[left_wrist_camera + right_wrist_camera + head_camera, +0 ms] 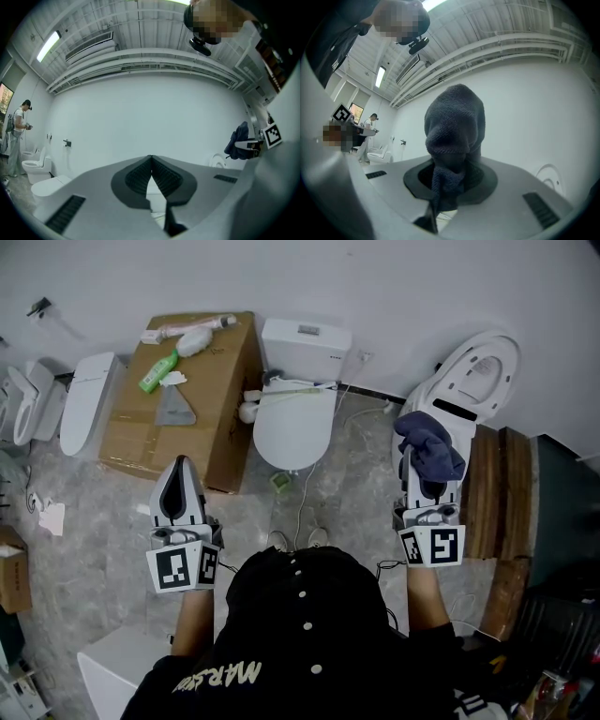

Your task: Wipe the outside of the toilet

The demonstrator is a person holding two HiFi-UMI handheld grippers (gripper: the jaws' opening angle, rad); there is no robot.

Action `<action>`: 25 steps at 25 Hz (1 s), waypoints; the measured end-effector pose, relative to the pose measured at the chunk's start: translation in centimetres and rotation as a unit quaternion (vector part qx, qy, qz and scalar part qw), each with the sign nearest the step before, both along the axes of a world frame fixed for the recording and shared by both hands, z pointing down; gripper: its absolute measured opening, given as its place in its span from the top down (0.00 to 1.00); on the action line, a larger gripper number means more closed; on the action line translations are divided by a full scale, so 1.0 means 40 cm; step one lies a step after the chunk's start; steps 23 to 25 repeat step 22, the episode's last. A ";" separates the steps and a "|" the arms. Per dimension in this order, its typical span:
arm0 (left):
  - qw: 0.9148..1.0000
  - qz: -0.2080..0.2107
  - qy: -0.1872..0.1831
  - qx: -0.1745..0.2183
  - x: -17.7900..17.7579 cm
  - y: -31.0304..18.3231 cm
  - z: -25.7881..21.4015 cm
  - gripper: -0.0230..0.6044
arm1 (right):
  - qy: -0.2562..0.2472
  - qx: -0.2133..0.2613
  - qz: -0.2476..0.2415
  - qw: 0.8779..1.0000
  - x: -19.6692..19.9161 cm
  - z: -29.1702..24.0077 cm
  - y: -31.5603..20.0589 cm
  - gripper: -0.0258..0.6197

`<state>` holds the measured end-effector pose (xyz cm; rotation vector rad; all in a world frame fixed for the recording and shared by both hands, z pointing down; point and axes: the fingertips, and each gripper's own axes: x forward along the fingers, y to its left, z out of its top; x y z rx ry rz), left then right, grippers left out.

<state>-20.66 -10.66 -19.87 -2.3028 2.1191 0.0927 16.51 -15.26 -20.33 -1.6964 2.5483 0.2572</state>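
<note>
The white toilet (294, 424) stands against the wall straight ahead, lid down, with its tank (306, 341) behind. My right gripper (424, 465) is held up at the right, shut on a dark blue cloth (429, 448) that bunches over its tips. In the right gripper view the cloth (454, 126) rises from between the jaws of that gripper (449, 176). My left gripper (180, 465) is held up at the left, shut and holding nothing; its ribbed pads (138, 177) meet at the tips in the left gripper view. Both grippers are well short of the toilet.
A cardboard box (131, 432) left of the toilet carries a green bottle (158, 370) and a brush (193, 339). A second toilet (476, 377) with its lid raised stands at the right beside wooden planks (499, 491). More toilets (86, 399) line the left. A person (18, 136) stands far off.
</note>
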 end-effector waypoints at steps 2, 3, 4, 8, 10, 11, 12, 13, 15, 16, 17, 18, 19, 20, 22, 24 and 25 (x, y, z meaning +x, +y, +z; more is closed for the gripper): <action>1.000 0.004 -0.001 0.000 0.007 0.000 -0.003 0.95 | -0.002 0.000 -0.002 1.000 -0.002 -0.002 0.002 0.86; 1.000 0.006 -0.001 0.000 0.008 0.000 -0.006 0.95 | -0.002 0.000 -0.002 1.000 -0.003 -0.003 0.003 0.86; 1.000 0.007 -0.002 0.000 0.008 0.000 -0.008 0.95 | -0.003 0.000 -0.002 1.000 -0.005 -0.006 0.003 0.86; 1.000 0.008 -0.003 0.001 0.004 0.001 -0.009 0.95 | -0.006 0.004 -0.002 1.000 -0.008 -0.013 0.003 0.86; 1.000 0.008 -0.004 0.000 0.004 0.002 -0.009 0.95 | -0.007 0.006 -0.002 1.000 -0.007 -0.013 0.003 0.86; 1.000 0.008 -0.004 0.000 0.004 0.002 -0.009 0.95 | -0.006 0.006 -0.003 1.000 -0.007 -0.013 0.003 0.86; 1.000 0.008 -0.004 0.000 0.005 0.002 -0.010 0.95 | -0.005 0.005 -0.003 1.000 -0.008 -0.012 0.003 0.86; 1.000 0.008 -0.004 0.000 0.006 0.002 -0.012 0.95 | -0.004 0.005 -0.004 1.000 -0.008 -0.011 0.003 0.86; 1.000 0.008 -0.003 0.002 0.009 0.004 -0.016 0.95 | -0.004 0.003 -0.007 1.000 -0.010 -0.011 0.004 0.86; 1.000 0.008 -0.002 0.003 0.009 0.005 -0.018 0.95 | -0.004 0.003 -0.008 1.000 -0.011 -0.012 0.004 0.86; 1.000 0.008 -0.001 0.004 0.008 0.006 -0.021 0.95 | -0.004 0.003 -0.008 1.000 -0.012 -0.014 0.004 0.86; 1.000 0.008 -0.001 0.005 0.007 0.006 -0.022 0.95 | -0.004 0.003 -0.008 1.000 -0.013 -0.015 0.004 0.86; 1.000 0.008 -0.002 0.005 0.006 0.005 -0.022 0.95 | -0.004 0.003 -0.008 1.000 -0.014 -0.015 0.004 0.86; 1.000 0.008 -0.002 0.004 0.005 0.005 -0.021 0.95 | -0.004 0.003 -0.008 1.000 -0.015 -0.015 0.005 0.86; 1.000 0.009 -0.004 0.003 0.004 0.003 -0.019 0.95 | -0.005 0.002 -0.007 1.000 -0.017 -0.016 0.006 0.86; 1.000 0.009 -0.004 0.003 0.004 0.003 -0.019 0.95 | -0.005 0.002 -0.007 1.000 -0.017 -0.016 0.006 0.86; 1.000 0.009 -0.004 0.003 0.004 0.003 -0.019 0.95 | -0.005 0.002 -0.007 1.000 -0.017 -0.016 0.006 0.86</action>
